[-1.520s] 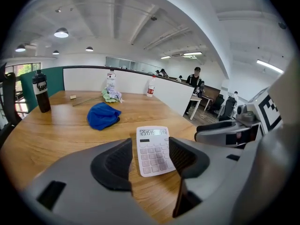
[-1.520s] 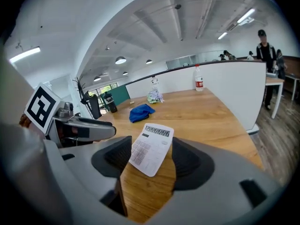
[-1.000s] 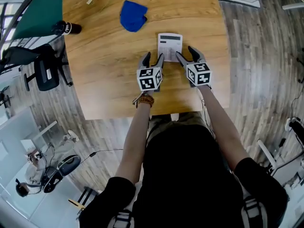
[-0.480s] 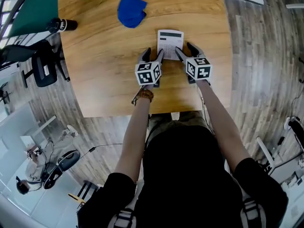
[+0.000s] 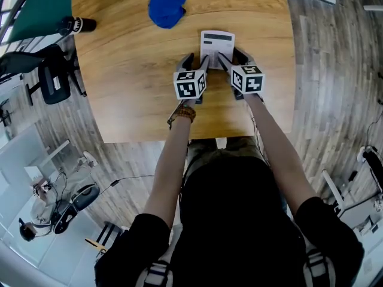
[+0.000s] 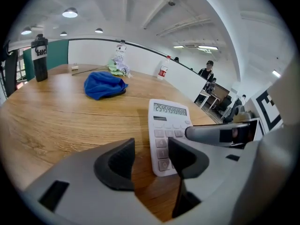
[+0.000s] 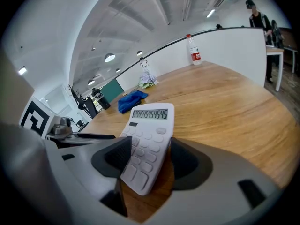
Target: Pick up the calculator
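Note:
A white calculator (image 5: 217, 45) lies on the wooden table (image 5: 137, 94), its display end away from me. My right gripper (image 5: 231, 57) stands open with the calculator's (image 7: 149, 144) near end between its jaws. The left jaw covers the calculator's left edge, and a strip of wood shows between its right edge and the right jaw. My left gripper (image 5: 198, 63) is open just left of the calculator (image 6: 168, 128) with only bare table between its jaws; its right jaw hides the near left corner. A right gripper finger (image 6: 213, 132) reaches over the keys.
A crumpled blue cloth (image 5: 166, 8) lies beyond the calculator to the left. A black bottle (image 5: 75, 24) stands at the table's far left corner, with an office chair (image 5: 51, 79) beside the table. A plastic bottle (image 7: 193, 50) and flowers (image 6: 117, 64) stand at the far edge.
Both grippers have moved forward along the table. The right gripper's jaws, which were short of the calculator's near edge, now stand on either side of it.

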Demonstrator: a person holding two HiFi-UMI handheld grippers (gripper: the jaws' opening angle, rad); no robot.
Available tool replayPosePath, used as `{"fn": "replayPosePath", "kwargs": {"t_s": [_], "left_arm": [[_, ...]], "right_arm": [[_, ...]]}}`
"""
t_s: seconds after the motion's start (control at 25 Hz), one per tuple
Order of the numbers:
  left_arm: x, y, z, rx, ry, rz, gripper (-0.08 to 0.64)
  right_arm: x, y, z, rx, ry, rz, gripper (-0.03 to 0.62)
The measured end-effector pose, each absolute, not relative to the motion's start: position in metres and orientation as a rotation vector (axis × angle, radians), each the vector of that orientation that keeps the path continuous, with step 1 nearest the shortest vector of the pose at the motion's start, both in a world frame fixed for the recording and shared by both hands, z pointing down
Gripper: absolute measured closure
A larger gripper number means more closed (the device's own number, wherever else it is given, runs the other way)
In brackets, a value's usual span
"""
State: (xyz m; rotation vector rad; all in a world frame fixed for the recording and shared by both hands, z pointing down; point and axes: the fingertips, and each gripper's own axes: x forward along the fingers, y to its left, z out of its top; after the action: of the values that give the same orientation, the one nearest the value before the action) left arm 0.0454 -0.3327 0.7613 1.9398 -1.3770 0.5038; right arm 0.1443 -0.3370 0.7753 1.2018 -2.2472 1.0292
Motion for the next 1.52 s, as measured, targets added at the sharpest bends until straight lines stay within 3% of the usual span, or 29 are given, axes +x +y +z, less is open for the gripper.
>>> {"fn": "replayPosePath", "kwargs": {"t_s": [0.12, 1.0, 1.52], "left_arm": [[0.057, -0.331, 0.759, 1.959, -1.29, 0.428, 0.364], [0.062, -0.309, 0.753, 1.894, -1.384, 0.303, 0.336], [0.036, -0.286, 0.709, 1.899, -1.491, 0.208, 0.337]], "right_arm": [[0.142, -0.337, 0.78, 1.181, -2.206, 0.974, 0.323], [0.136, -0.32, 0.772, 1.139, -2.236, 0.89, 0.344], [0.111, -0.305, 0.727, 1.059, -2.355, 0.769, 0.345]]}}
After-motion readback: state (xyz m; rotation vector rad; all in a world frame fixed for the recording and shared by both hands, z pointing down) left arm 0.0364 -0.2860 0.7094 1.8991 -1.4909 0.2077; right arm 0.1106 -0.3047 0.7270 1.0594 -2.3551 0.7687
